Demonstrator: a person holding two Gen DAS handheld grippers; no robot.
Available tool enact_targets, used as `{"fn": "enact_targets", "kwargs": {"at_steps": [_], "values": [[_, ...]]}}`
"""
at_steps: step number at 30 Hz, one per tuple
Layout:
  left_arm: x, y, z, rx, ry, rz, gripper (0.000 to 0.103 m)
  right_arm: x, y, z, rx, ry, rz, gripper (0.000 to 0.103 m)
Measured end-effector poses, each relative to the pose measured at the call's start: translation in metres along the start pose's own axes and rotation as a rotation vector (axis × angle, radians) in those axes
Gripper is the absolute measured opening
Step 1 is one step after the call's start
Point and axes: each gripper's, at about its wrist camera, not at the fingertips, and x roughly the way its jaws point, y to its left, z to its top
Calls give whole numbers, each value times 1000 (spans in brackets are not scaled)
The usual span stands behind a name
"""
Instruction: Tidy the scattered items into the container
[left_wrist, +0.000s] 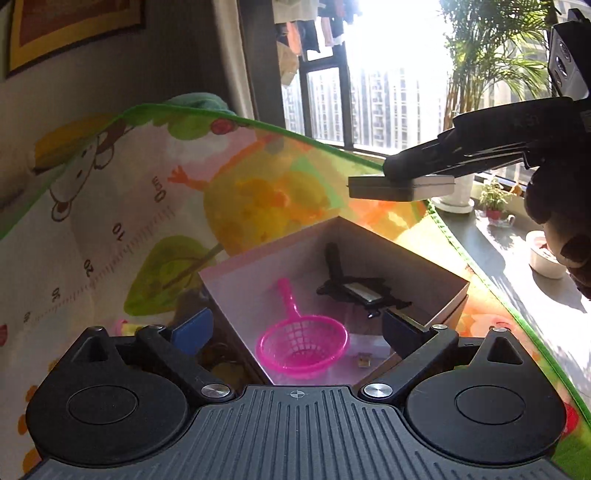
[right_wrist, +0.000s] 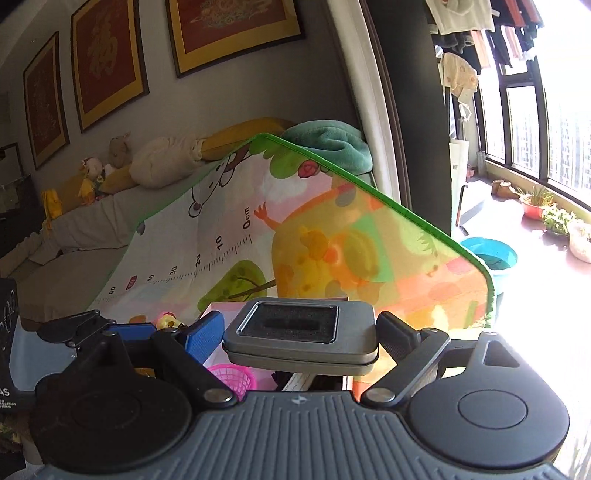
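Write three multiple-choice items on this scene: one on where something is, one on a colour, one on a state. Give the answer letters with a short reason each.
1. Where is the toy strainer?
A. inside the box
B. on the window ledge
C. held in the left tool

2. What colour is the strainer?
A. green
B. pink
C. white

3. What is the right tool doing?
A. hanging open with nothing in it
B. gripping the metal tin
C. gripping a plush toy

Answers:
1. A, the left wrist view shows it lying on the box floor beside a black item, with the left tool's fingers open and apart from it.
2. B, its mesh and handle are bright pink.
3. B, the grey tin with a clear window lid sits clamped between its two fingers.
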Motion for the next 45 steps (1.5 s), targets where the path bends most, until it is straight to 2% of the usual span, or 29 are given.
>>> {"fn": "enact_targets", "kwargs": {"at_steps": [3, 4, 7, 12, 14, 18, 19, 20, 21, 22, 24, 28, 32, 36, 39, 42, 45], "values": [[-18, 6, -16, -23, 2, 27, 102, 41, 11, 6, 34, 18, 41, 90], [-24, 10, -22, -36, 8, 44, 102, 58, 15, 6, 40, 47, 58, 91], [-40, 20, -45, -81, 39, 87, 103, 85, 22, 3, 73, 106, 37, 91], [-56, 35, -89, -188, 125, 138, 103, 72, 34, -10, 78, 121, 21, 91], [-60, 41, -104, -233, 155, 155, 103, 61, 48, -17, 26, 122, 0, 91], [-72, 50, -125, -292, 175, 200, 103, 42, 96, -37, -175, 107, -27, 90], [-76, 52, -129, -306, 173, 211, 103, 37, 112, -44, -246, 95, -33, 88], [-81, 54, -132, -320, 169, 221, 103, 33, 130, -53, -324, 85, -32, 76], [-84, 57, -135, -334, 166, 227, 103, 32, 145, -60, -386, 85, -24, 58], [-90, 61, -139, -352, 164, 236, 103, 32, 161, -68, -442, 102, -3, 46], [-99, 67, -143, -378, 161, 256, 103, 37, 186, -83, -507, 153, 51, 40], [-117, 76, -150, -408, 158, 297, 103, 61, 226, -114, -607, 219, 54, 38], [-128, 84, -155, -431, 160, 327, 103, 93, 244, -141, -715, 210, -45, 38], [-133, 86, -158, -441, 160, 337, 103, 111, 245, -150, -733, 228, -95, 35], [-132, 84, -157, -437, 165, 335, 103, 101, 244, -149, -745, 216, -88, 12], [-129, 80, -153, -428, 162, 323, 103, 77, 240, -148, -743, 220, -24, 7], [-124, 73, -148, -413, 158, 302, 103, 48, 234, -155, -769, 208, 12, 6]]}}
